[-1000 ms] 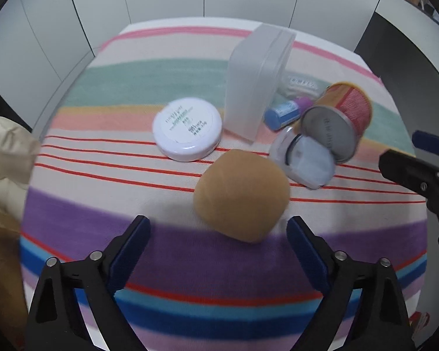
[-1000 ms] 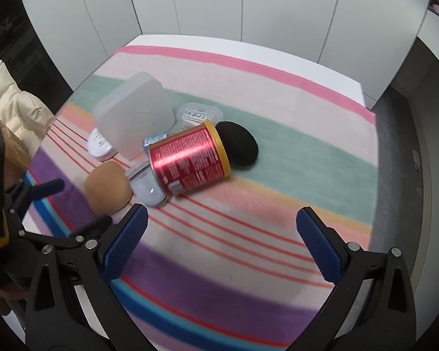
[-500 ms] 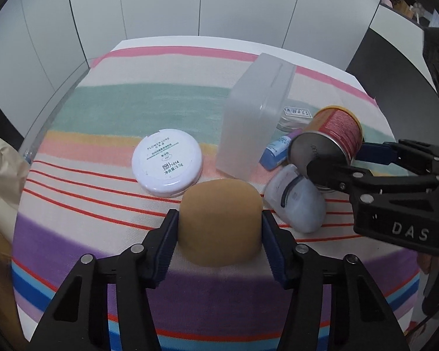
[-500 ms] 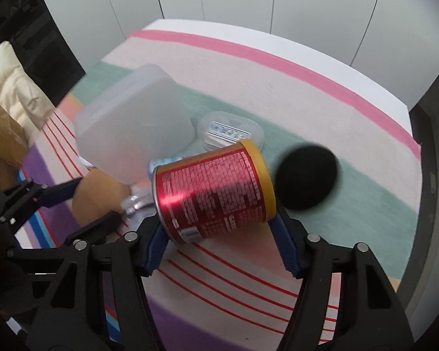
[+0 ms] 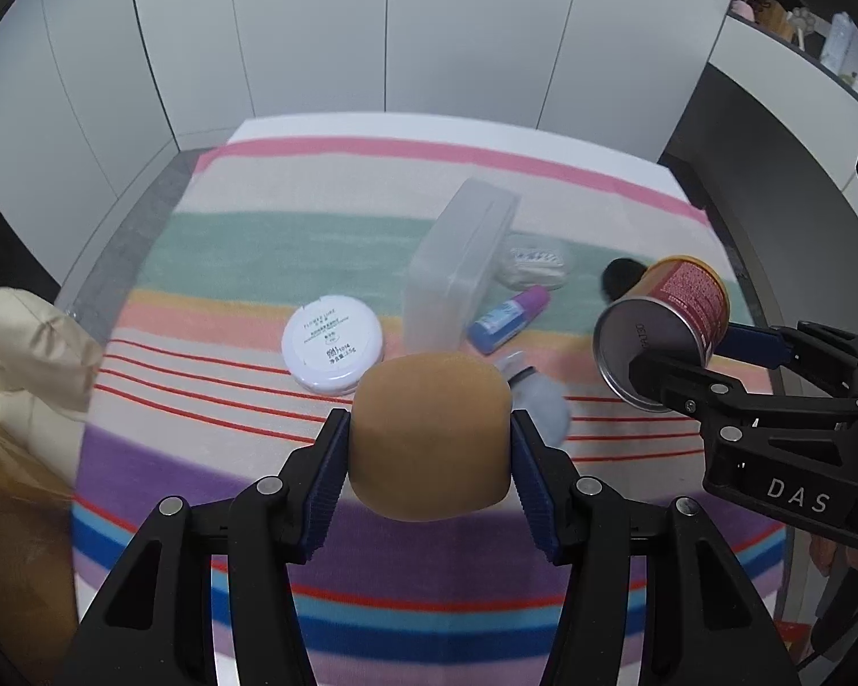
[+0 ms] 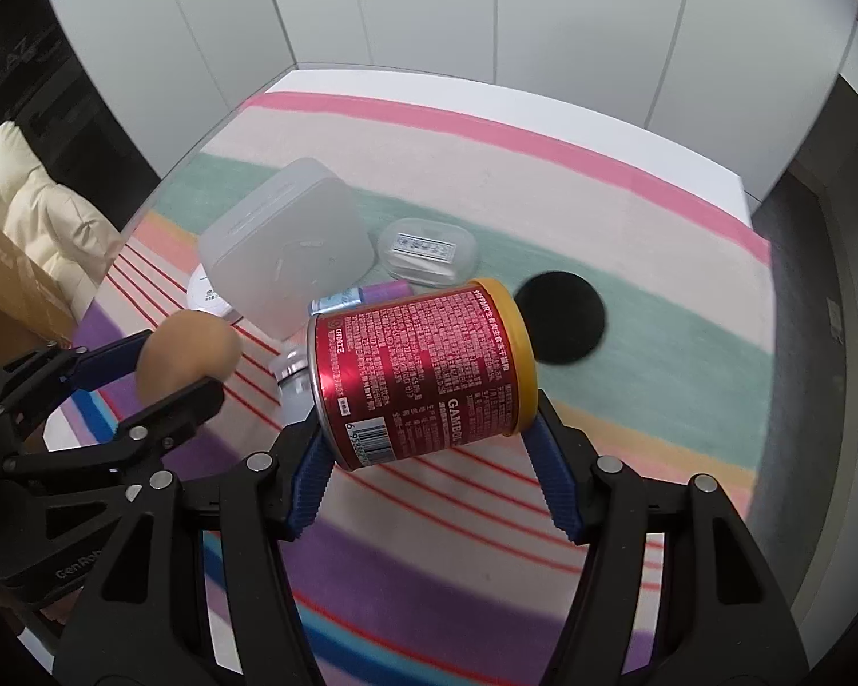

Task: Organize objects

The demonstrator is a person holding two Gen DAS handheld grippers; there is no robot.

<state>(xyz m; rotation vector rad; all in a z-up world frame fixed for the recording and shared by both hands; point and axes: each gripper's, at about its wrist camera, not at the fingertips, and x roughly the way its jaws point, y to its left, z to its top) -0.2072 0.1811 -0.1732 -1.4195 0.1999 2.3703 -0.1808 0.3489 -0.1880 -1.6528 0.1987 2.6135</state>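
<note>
Left wrist view: left gripper (image 5: 429,457) clenched on tan sponge (image 5: 429,434) — pads pressed on both sides, sponge held above striped cloth (image 5: 229,251). Right gripper (image 6: 429,451) clamped on red can (image 6: 417,377), can held sideways off cloth, metal base seen at right. Beyond sponge, white round compact (image 5: 332,343) lying flat on cloth; blue-purple tube (image 5: 506,320) right of it. Further back, frosted plastic box (image 5: 457,263) stood on edge; small clear case (image 6: 429,248) and black puff (image 6: 560,317) lying farther right.
</note>
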